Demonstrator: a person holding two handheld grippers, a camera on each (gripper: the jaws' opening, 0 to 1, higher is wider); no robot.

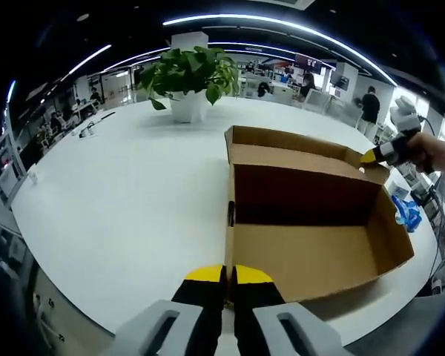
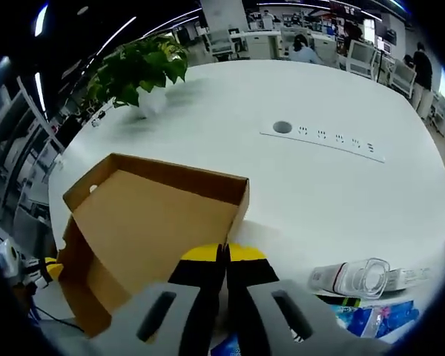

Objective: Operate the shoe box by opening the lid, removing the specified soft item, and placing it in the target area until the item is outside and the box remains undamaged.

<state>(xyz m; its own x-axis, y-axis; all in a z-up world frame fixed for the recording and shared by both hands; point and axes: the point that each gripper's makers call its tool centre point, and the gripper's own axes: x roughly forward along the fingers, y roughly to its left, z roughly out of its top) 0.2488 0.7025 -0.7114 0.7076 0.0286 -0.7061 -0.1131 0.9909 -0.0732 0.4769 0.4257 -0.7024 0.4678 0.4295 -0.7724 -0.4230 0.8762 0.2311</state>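
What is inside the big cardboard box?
The cardboard box looks empty: just bare brown floor and walls in the left gripper view. The near corner is hidden behind the left claw, so something small could sit there.

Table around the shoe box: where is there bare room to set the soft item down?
The widest bare stretch of the white table lies between the open shoe box and the potted plant. Another lies between the box and the socket strip. It is crowded beside the right gripper, where a clear plastic package and blue wrapping lie.
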